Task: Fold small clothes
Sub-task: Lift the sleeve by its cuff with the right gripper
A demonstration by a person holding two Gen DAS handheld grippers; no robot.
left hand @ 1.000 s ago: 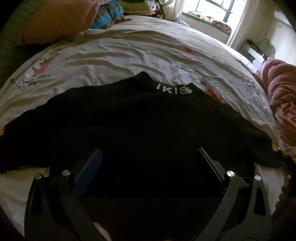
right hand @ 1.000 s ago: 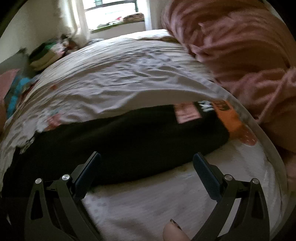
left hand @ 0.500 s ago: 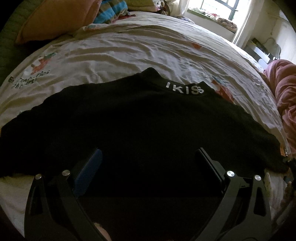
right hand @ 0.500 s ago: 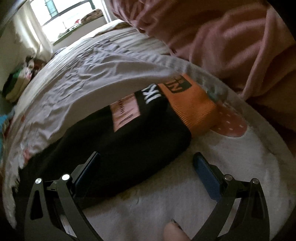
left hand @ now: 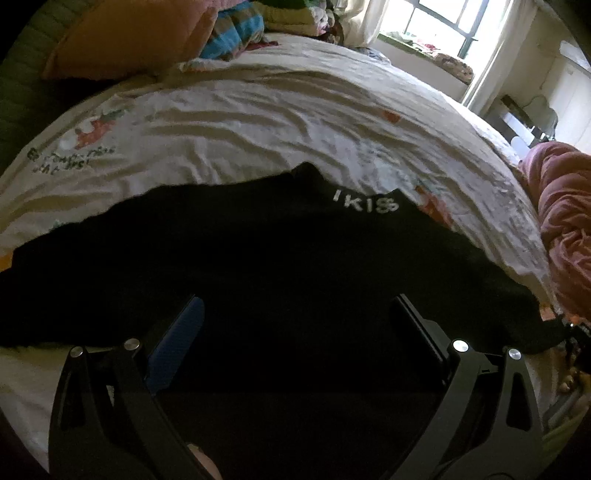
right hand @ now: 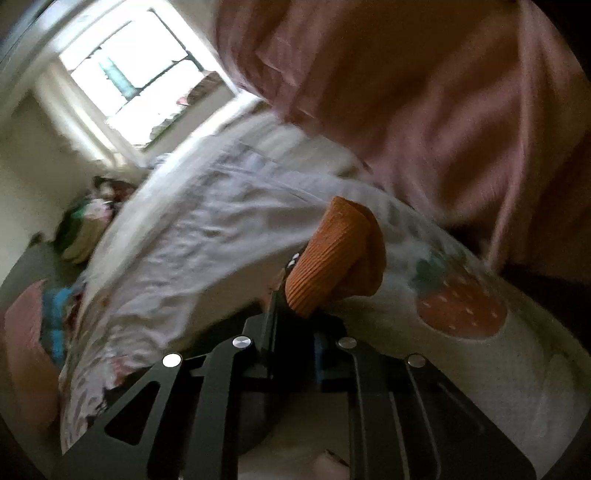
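A black sweater (left hand: 280, 266) with white letters on its collar (left hand: 365, 203) lies spread flat on the bed. My left gripper (left hand: 295, 314) is open and hovers low over the sweater's body, its jaws wide apart and empty. In the right wrist view my right gripper (right hand: 295, 314) is shut on the sweater's sleeve, just behind its orange ribbed cuff (right hand: 332, 254), which sticks out past the fingers. The black sleeve fabric between the jaws is mostly hidden.
The bed has a wrinkled white sheet (left hand: 258, 122) with cartoon prints. An orange pillow (left hand: 125, 37) and piled clothes lie at the head. A pink blanket (left hand: 565, 221) bunches at the right; it also fills the right wrist view (right hand: 424, 92). A window (left hand: 454, 22) is beyond.
My right gripper moved in on the sleeve end and closed on it by the orange cuff, and the view tilted. My left gripper stayed open over the sweater, shifting only slightly.
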